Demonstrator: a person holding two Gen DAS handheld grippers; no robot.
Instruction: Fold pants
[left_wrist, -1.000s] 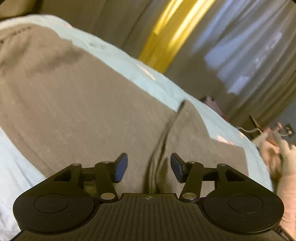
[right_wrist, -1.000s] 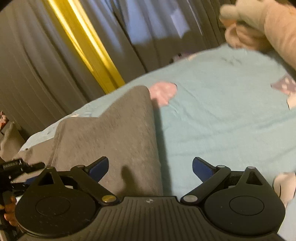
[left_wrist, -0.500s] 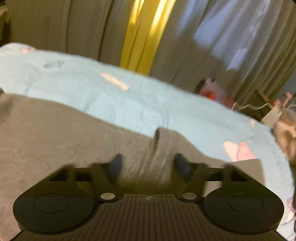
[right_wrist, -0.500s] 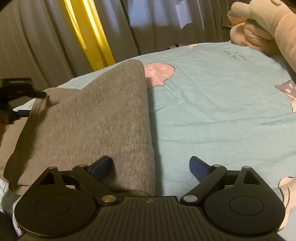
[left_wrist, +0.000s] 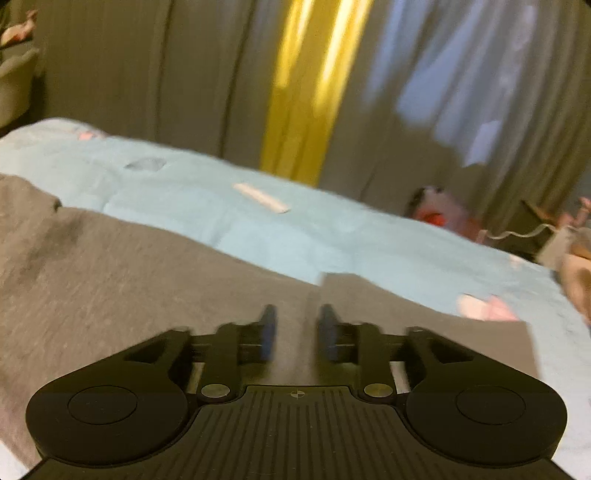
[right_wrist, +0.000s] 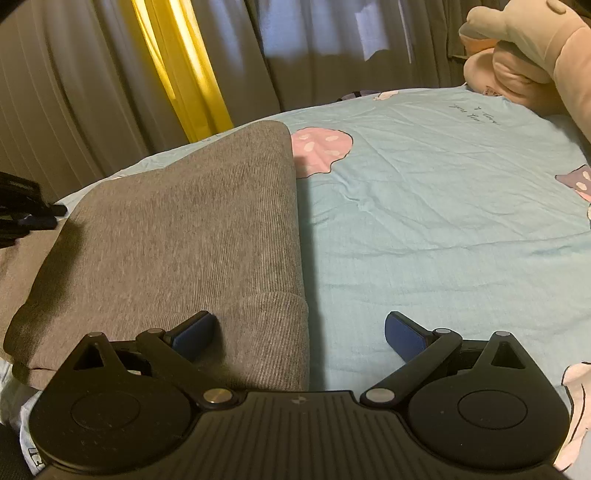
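**Pants folded over on the bed, both claws empty above them**

The grey pants (right_wrist: 177, 236) are lying on the light blue bedsheet (right_wrist: 443, 221), toward the side nearest the curtains (right_wrist: 74, 92). In the right wrist view they are already doubled over: a rounded fold is running along their right edge, and a ribbed cuff is sitting on top at the near corner. In the left wrist view the cloth is spreading wide and flat to the left, with a raised crease running away just ahead of your fingers. So at least one fold looks done; judging by the long stretch still lying out, you are probably facing one more fold to bring it down to a compact stack.

Your right gripper (right_wrist: 299, 332) is standing fully released, its jaws having just been opening; the left pad is hovering over the cuff, the right one over bare sheet, with nothing pinched. Your left gripper (left_wrist: 295, 332) is partly closed, jaws having just been narrowing, and through the blur no cloth seems to be caught between them.

You are getting plenty of open sheet to the right of the fold. The plush toy (right_wrist: 517, 62) is lying well apart at the far corner.
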